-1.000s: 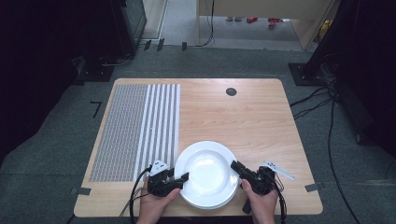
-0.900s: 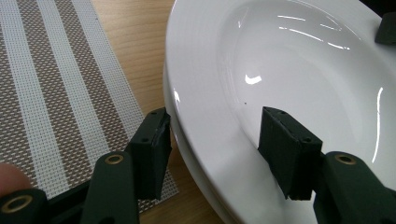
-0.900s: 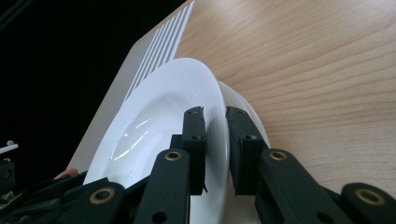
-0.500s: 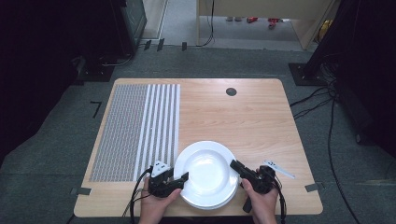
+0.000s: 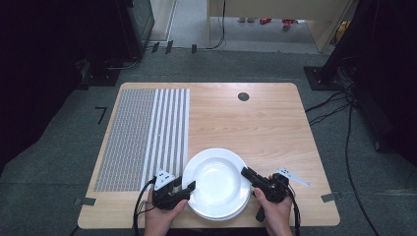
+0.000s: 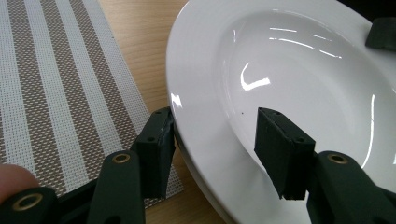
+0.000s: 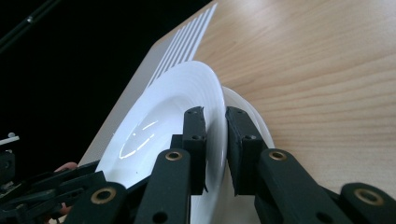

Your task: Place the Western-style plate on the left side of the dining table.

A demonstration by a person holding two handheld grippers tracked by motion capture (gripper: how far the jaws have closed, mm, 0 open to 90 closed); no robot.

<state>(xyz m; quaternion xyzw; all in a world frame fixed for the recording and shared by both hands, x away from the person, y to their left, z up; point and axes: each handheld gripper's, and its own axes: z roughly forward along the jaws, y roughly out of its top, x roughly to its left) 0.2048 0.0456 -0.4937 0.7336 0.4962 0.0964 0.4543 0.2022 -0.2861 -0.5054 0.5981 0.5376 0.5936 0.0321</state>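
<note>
A stack of white plates (image 5: 216,182) lies near the table's front edge. My right gripper (image 5: 246,173) is shut on the top plate (image 7: 173,107) at its right rim, one jaw above and one below (image 7: 215,126). The rim of a lower plate (image 7: 243,105) shows just beyond. My left gripper (image 5: 189,189) straddles the left rim of the top plate (image 6: 280,70). One jaw sits at the rim's outer edge and the other hovers over the plate's well (image 6: 219,140). These jaws have just been closing, and a gap still shows at the upper pad.
A striped woven placemat (image 5: 142,137) covers the table's left part, and its corner reaches under the left gripper (image 6: 56,84). A black round cap (image 5: 243,96) sits at the far side of the wooden table (image 5: 265,128). Cables run over the floor at the right.
The left gripper's jaws stand slightly narrower around the plate's left rim. Both hands and the plates have kept their places.
</note>
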